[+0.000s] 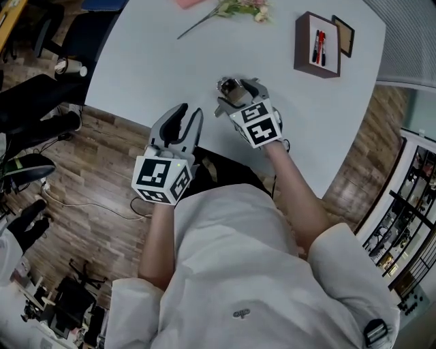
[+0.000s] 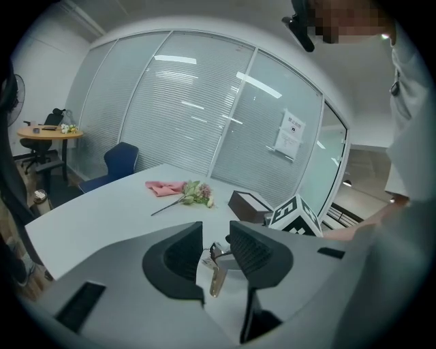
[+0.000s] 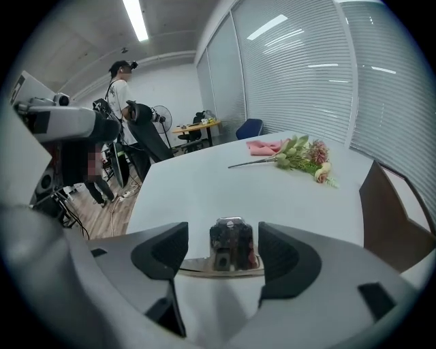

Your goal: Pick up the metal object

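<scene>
A shiny metal object (image 1: 229, 87) sits between the jaws of my right gripper (image 1: 238, 93), near the front edge of the white table (image 1: 150, 61). In the right gripper view its flat base spans from jaw to jaw and its dark upright body (image 3: 231, 247) stands in the middle, so the right gripper (image 3: 222, 251) is shut on it. My left gripper (image 1: 182, 121) is lower left of it, over the table's edge, open and holding nothing. In the left gripper view the metal object (image 2: 216, 271) shows past the left gripper (image 2: 216, 247), beside the right gripper's marker cube (image 2: 297, 214).
A flower stem (image 1: 235, 9) and a pink cloth (image 1: 189, 3) lie at the table's far side. A brown box with pens (image 1: 317, 46) and a small frame (image 1: 343, 34) stand far right. Dark chairs (image 1: 30, 102) stand left of the table. A person (image 3: 122, 116) stands beyond it.
</scene>
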`<state>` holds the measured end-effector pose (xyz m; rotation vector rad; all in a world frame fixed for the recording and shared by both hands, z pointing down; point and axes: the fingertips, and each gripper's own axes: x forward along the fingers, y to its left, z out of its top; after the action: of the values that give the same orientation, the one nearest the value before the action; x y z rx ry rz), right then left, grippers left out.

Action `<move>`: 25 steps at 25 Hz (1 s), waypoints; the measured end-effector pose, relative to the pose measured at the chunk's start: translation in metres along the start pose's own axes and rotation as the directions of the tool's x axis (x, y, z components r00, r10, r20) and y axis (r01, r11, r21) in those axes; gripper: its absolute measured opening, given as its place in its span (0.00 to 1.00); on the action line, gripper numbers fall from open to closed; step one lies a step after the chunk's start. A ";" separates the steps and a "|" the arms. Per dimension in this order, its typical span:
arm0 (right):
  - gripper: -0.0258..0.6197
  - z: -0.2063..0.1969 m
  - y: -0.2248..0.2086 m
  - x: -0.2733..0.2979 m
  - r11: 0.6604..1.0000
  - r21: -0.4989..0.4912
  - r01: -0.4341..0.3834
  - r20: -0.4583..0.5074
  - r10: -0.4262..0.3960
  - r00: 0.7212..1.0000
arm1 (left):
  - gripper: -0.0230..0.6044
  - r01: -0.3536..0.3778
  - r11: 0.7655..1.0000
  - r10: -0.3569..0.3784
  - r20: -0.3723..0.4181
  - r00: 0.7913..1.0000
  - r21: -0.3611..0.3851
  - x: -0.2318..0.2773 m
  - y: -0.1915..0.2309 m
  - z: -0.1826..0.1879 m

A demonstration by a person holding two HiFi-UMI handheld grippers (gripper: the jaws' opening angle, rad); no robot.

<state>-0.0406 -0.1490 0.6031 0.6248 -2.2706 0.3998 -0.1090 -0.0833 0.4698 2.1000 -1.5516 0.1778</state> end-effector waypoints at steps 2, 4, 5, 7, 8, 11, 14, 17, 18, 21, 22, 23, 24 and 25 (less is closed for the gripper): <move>0.52 -0.002 -0.002 0.006 1.000 -0.016 -0.001 -0.010 0.001 1.000 | 0.23 0.008 1.000 -0.008 0.000 1.000 0.000 0.000 0.001 0.001; 0.52 -0.006 -0.001 0.012 1.000 -0.026 -0.009 -0.028 0.008 1.000 | 0.23 0.014 1.000 -0.014 -0.005 1.000 -0.003 -0.001 0.003 -0.001; 0.52 -0.008 -0.001 0.013 1.000 -0.022 -0.015 -0.042 0.014 0.999 | 0.23 0.016 1.000 -0.016 -0.008 1.000 -0.006 -0.001 0.004 -0.001; 0.52 -0.010 -0.003 0.015 1.000 -0.011 -0.015 -0.055 0.014 0.998 | 0.23 0.020 1.000 -0.020 -0.014 1.000 -0.007 0.001 0.006 -0.002; 0.52 -0.012 -0.006 0.017 1.000 -0.010 -0.009 -0.056 0.009 0.998 | 0.23 0.023 1.000 -0.023 -0.017 1.000 -0.007 0.003 0.008 -0.002; 0.53 -0.015 -0.012 0.022 1.000 -0.015 0.003 -0.064 -0.004 0.998 | 0.23 0.033 0.999 -0.033 -0.024 0.999 -0.011 0.009 0.011 -0.002; 0.53 -0.016 -0.009 0.023 1.000 -0.004 -0.008 -0.082 0.008 0.997 | 0.23 0.040 0.999 -0.040 -0.031 0.999 -0.013 0.014 0.013 -0.004; 0.53 -0.017 -0.009 0.027 1.000 -0.013 -0.011 -0.094 0.010 0.996 | 0.23 0.047 0.999 -0.048 -0.035 0.998 -0.015 0.020 0.014 -0.004; 0.53 -0.017 -0.008 0.029 1.000 -0.017 -0.011 -0.096 0.010 0.995 | 0.23 0.049 0.999 -0.050 -0.038 0.998 -0.014 0.021 0.014 -0.005; 0.52 -0.018 -0.007 0.033 1.000 -0.020 -0.018 -0.105 0.015 0.994 | 0.23 0.050 0.999 -0.051 -0.044 0.998 -0.017 0.022 0.016 -0.007; 0.52 -0.018 -0.006 0.034 1.000 -0.022 -0.019 -0.110 0.016 0.994 | 0.23 0.048 0.999 -0.049 -0.045 0.998 -0.019 0.023 0.017 -0.008; 0.52 -0.018 -0.006 0.035 0.999 -0.027 -0.019 -0.114 0.015 0.993 | 0.23 0.047 0.999 -0.048 -0.046 0.998 -0.022 0.023 0.017 -0.008; 0.52 -0.018 -0.005 0.037 0.999 -0.032 -0.017 -0.117 0.013 0.993 | 0.23 0.045 0.999 -0.046 -0.048 0.998 -0.025 0.023 0.018 -0.010; 0.52 -0.018 -0.005 0.038 0.999 -0.036 -0.015 -0.121 0.011 0.993 | 0.23 0.044 0.999 -0.045 -0.051 0.998 -0.026 0.023 0.019 -0.011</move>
<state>-0.0507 -0.1571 0.6434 0.5525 -2.1631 0.3901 -0.1165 -0.1019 0.4942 2.0923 -1.4690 0.1942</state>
